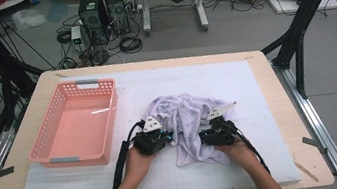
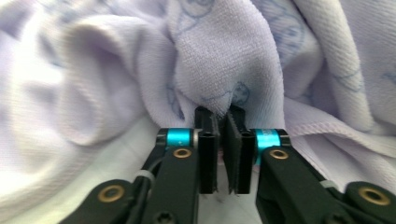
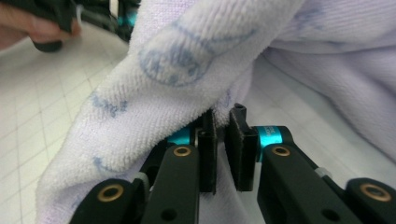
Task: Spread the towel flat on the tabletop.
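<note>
A: Left hand-held gripper (image 2: 223, 122): jaws pinched together on a fold of the pale lilac towel (image 1: 188, 122), cloth caught at the tips. Right hand-held gripper (image 3: 223, 122): jaws likewise clamped on a towel edge, which drapes over the left jaw.

B: So both grips are on. Where does the towel sit?

A: Crumpled on the white gridded mat (image 1: 236, 84), mid-worktop, just right of the pink basket (image 1: 77, 123), not touching it. You hold it at its near side, one grip on either flank.

B: Advice for the step?

A: My judgement: you are picking up two points to spread or lift it. Keep both pinches firm, raise the hands evenly, and draw them apart slowly so the bunched cloth unfurls without slipping from the tips. Each bite looks shallow; a jerk could lose it.

B: What can't you read?

A: Whether either grip is on a true corner, since the folds hide the hem. How many layers sit between each pair of jaws is unclear. The towel's far side is bunched, its outline lost.
</note>
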The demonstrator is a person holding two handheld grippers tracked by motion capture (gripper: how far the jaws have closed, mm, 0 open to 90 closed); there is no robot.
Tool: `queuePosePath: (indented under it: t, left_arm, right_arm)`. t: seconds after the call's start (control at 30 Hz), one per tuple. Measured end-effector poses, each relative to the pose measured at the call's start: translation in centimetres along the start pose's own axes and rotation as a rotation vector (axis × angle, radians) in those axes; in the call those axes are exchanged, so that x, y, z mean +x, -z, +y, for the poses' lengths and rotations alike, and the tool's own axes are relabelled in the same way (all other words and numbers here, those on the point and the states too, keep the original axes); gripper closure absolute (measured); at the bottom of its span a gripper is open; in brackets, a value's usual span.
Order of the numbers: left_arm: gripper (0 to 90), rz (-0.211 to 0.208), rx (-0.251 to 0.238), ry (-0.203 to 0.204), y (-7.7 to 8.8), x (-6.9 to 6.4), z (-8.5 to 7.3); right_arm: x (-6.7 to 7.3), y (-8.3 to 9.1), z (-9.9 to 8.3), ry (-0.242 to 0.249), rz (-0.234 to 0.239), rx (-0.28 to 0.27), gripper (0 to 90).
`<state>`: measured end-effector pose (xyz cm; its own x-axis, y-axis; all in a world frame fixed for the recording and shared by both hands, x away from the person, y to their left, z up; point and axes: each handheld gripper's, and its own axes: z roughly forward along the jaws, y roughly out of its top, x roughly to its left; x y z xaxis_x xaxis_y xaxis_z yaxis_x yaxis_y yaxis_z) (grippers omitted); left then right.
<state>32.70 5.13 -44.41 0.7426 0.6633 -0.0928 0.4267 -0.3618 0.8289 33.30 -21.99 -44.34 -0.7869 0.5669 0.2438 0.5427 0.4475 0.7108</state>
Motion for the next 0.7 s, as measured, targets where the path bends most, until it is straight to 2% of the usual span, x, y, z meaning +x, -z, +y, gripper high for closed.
queuePosePath:
  t: [0.07,0.23,0.37,0.5,0.53,0.6,0.7]
  left_arm:
    - [85.9,0.015,-0.023,-0.003,0.4,0.2,0.1]
    - [86.4,0.062,-0.066,0.019,0.7,0.7,0.2]
    - [86.5,0.094,-0.085,0.036,0.6,1.1,0.2]
    - [86.6,0.148,-0.095,0.057,0.7,1.9,0.2]
    - [86.6,0.162,-0.099,0.065,0.8,2.1,0.2]
    - [86.7,0.174,-0.106,0.075,0.8,2.4,0.2]
    - [86.7,0.199,-0.105,0.072,0.7,2.7,0.2]
  right_arm:
    - [0.2,1.1,-0.1,-0.004,-0.043,-0.021,83.5]
    - [0.0,4.7,-1.0,-0.005,-0.214,-0.051,82.9]
    - [-0.6,6.8,-2.1,-0.036,-0.286,-0.076,82.9]
    - [-0.8,8.9,-2.9,-0.054,-0.345,-0.111,83.1]
    - [-0.9,9.5,-3.1,-0.061,-0.372,-0.118,83.2]
    - [-1.0,10.6,-3.4,-0.073,-0.457,-0.118,83.5]
    - [-1.6,11.8,-4.1,-0.094,-0.593,-0.08,83.5]
